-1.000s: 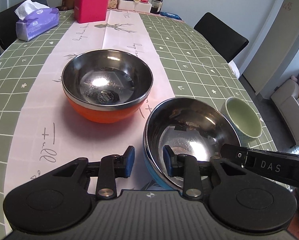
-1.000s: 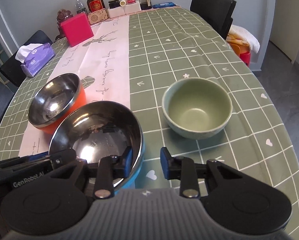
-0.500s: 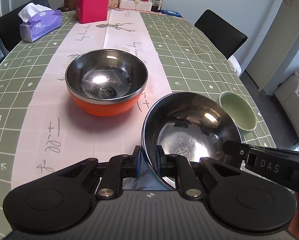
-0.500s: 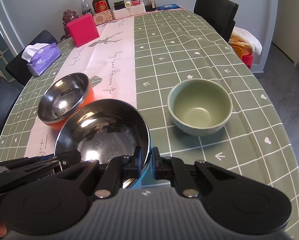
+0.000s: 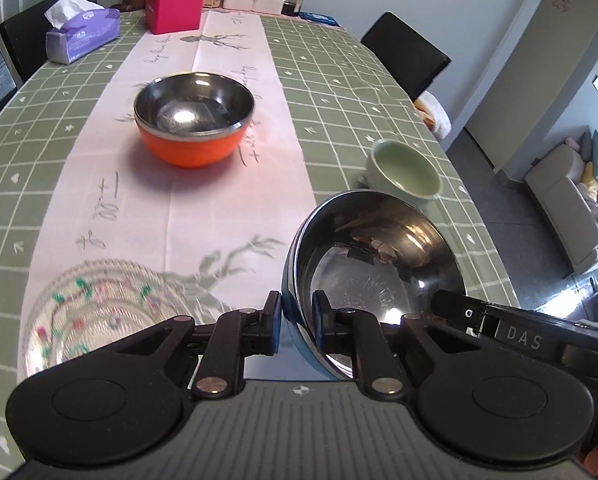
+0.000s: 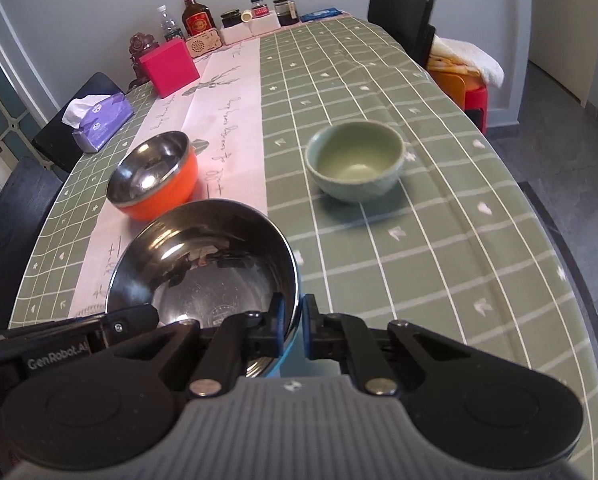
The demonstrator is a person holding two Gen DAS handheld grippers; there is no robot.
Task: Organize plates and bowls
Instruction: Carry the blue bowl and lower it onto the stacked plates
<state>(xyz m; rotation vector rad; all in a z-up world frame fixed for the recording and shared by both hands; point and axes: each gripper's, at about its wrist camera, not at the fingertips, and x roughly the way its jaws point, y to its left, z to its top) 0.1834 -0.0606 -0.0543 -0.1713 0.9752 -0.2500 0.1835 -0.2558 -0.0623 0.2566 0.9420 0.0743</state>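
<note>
A blue steel-lined bowl (image 5: 379,264) is held up off the table by both grippers. My left gripper (image 5: 297,320) is shut on its near left rim. My right gripper (image 6: 293,326) is shut on its near right rim; the bowl shows in the right wrist view too (image 6: 207,264). An orange steel-lined bowl (image 5: 193,124) stands on the pink runner, also in the right wrist view (image 6: 155,176). A green ceramic bowl (image 5: 405,172) stands to the right on the green cloth, also in the right wrist view (image 6: 355,160). A patterned glass plate (image 5: 99,312) lies at the near left.
A purple tissue box (image 5: 81,38), a pink box (image 5: 175,6) and bottles and jars (image 6: 197,16) stand at the table's far end. Black chairs (image 5: 407,50) stand around the table. The table's right edge (image 6: 559,240) drops to the floor.
Both grippers closed on the blue bowl's rim and lifted it, drawing it up and toward me. The glass plate has come into the left wrist view.
</note>
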